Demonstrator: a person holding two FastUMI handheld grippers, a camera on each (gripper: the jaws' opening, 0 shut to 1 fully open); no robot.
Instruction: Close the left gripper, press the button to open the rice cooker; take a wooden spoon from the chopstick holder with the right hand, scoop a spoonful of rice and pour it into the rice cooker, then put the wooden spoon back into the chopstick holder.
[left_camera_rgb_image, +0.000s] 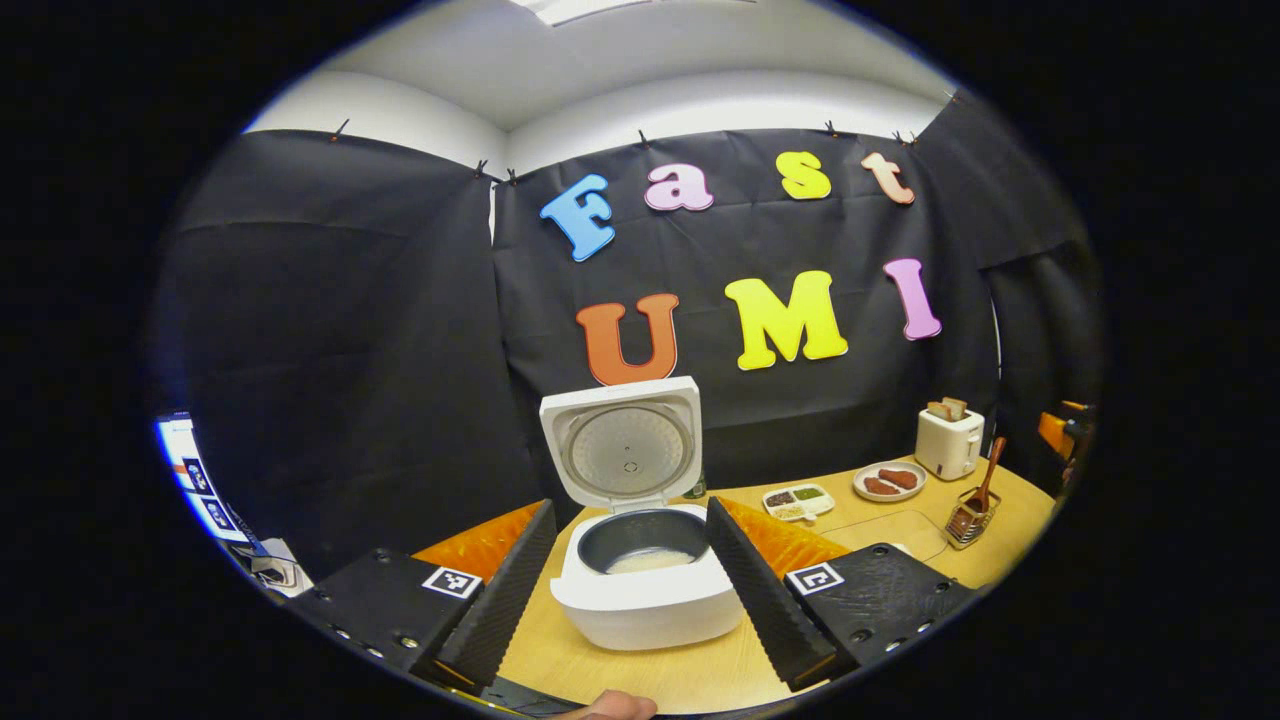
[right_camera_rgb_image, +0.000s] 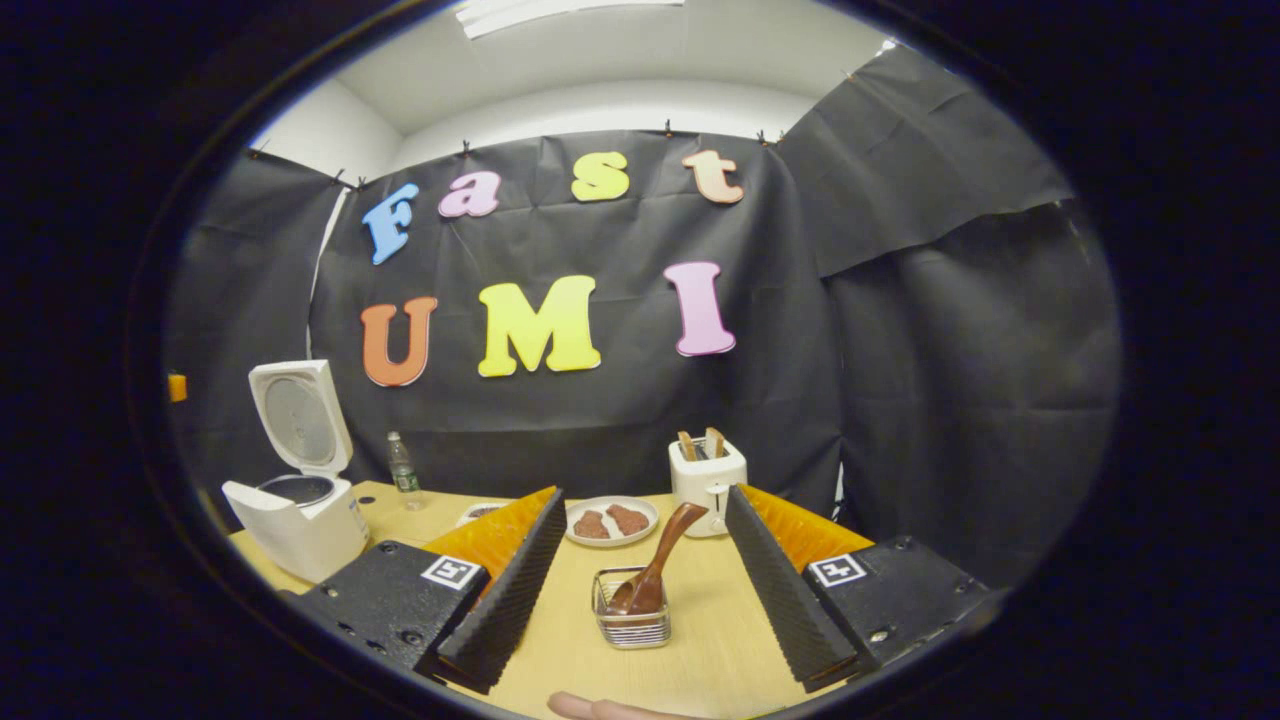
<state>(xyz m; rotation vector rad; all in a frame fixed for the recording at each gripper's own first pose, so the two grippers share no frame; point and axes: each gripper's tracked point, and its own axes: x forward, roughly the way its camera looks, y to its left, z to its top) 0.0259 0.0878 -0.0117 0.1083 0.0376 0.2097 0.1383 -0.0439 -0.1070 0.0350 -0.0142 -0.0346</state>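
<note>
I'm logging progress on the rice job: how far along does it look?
The rice cooker stands with its lid up, and its pot holds something pale, probably rice. The wooden spoon leans in the chopstick holder, between the open fingers of the right hand-held gripper, untouched. The left hand-held gripper is open too. Either the scoop remains to be done, or everything is finished.

In the left gripper view, the rice cooker (left_camera_rgb_image: 648, 590) has its sides hidden behind the gripper's fingers, and the contents of the divided dish (left_camera_rgb_image: 798, 500) are too small to tell. In the right gripper view, the wooden spoon (right_camera_rgb_image: 655, 565) has its bowl sunk inside the chopstick holder (right_camera_rgb_image: 630, 612), and a small dish (right_camera_rgb_image: 478, 512) is half hidden behind a finger.
</note>
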